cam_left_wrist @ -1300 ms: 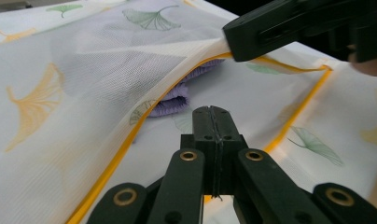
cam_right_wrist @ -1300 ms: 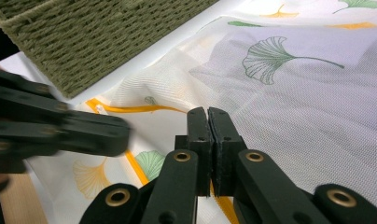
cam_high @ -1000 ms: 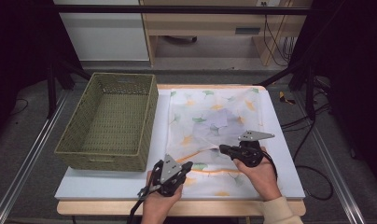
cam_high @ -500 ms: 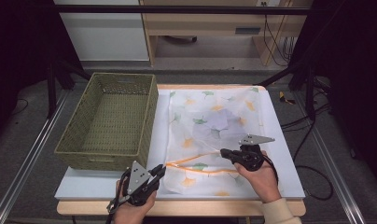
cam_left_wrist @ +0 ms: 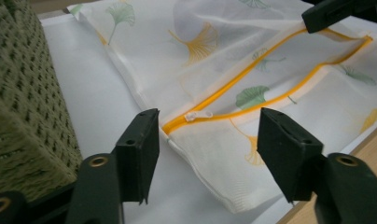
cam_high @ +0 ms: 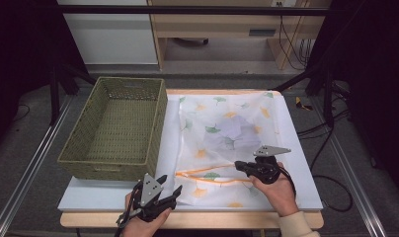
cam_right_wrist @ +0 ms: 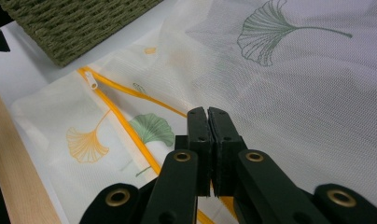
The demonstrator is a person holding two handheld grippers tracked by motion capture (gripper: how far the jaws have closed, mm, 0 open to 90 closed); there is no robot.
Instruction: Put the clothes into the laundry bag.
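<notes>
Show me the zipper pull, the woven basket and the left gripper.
zipper pull point(cam_left_wrist: 198, 115), left gripper view, on the white tab.
woven basket point(cam_high: 89, 168), high view, on its near wall.
left gripper point(cam_high: 169, 186), high view, between its open jaws' tips.

Sheer mesh cloth laundry bag point(cam_high: 222, 138) beside a rough woven basket point(cam_high: 116, 131).

Left gripper point(cam_high: 169, 190), lower centre-left of high view: black body, grey three-cornered plate, black cable. Right gripper point(cam_high: 239, 166), lower right: same. Black blocky jaws, brass rivets. Cream sleeve point(cam_high: 299, 226), lower right.
</notes>
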